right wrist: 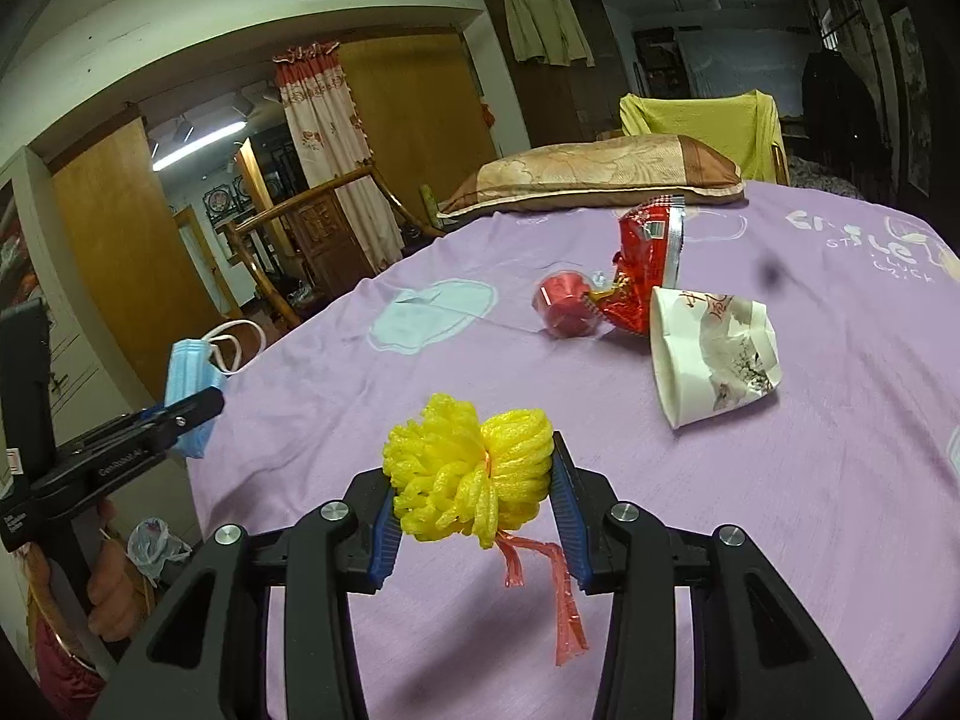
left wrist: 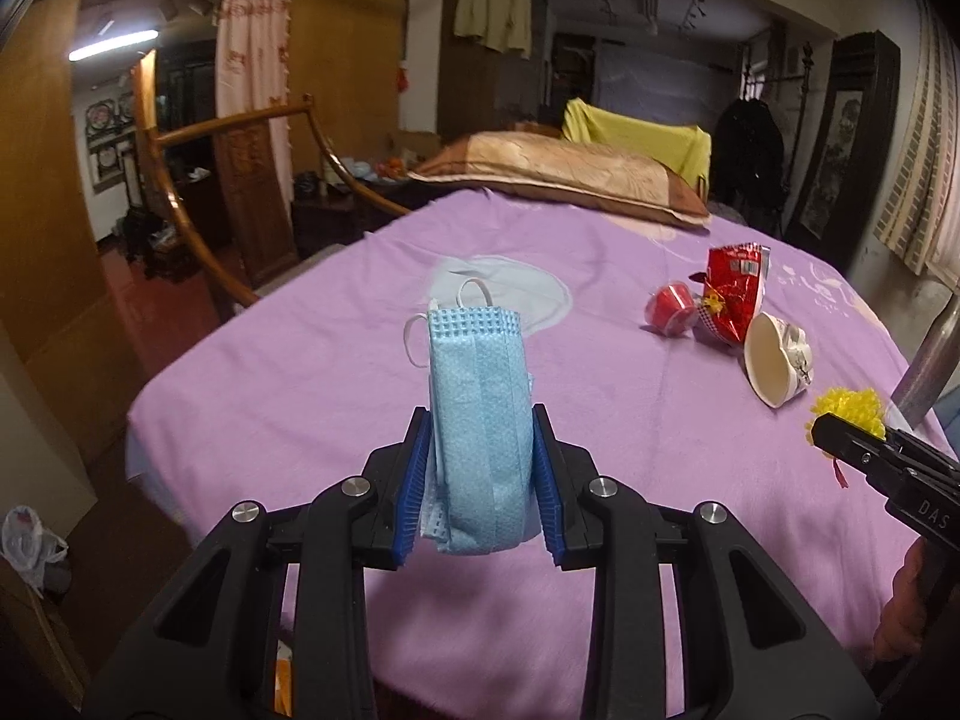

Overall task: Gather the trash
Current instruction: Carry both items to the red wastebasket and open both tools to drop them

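Observation:
My left gripper (left wrist: 480,480) is shut on a folded blue face mask (left wrist: 477,420) and holds it above the near edge of the purple bed (left wrist: 300,372). It also shows in the right wrist view (right wrist: 192,405) with the mask (right wrist: 189,369). My right gripper (right wrist: 474,498) is shut on a yellow foam net (right wrist: 471,474) with a red ribbon, above the bed (right wrist: 780,540); it shows at the right in the left wrist view (left wrist: 840,438). On the bed lie a red cup (right wrist: 564,303), a red snack bag (right wrist: 645,264) and a crushed paper cup (right wrist: 708,354).
A brown pillow (right wrist: 600,177) lies at the bed's far end, with a yellow-draped chair (right wrist: 702,120) behind it. A wooden bed rail (left wrist: 198,228) curves along the left. A white plastic bag (left wrist: 27,543) sits on the floor at the left.

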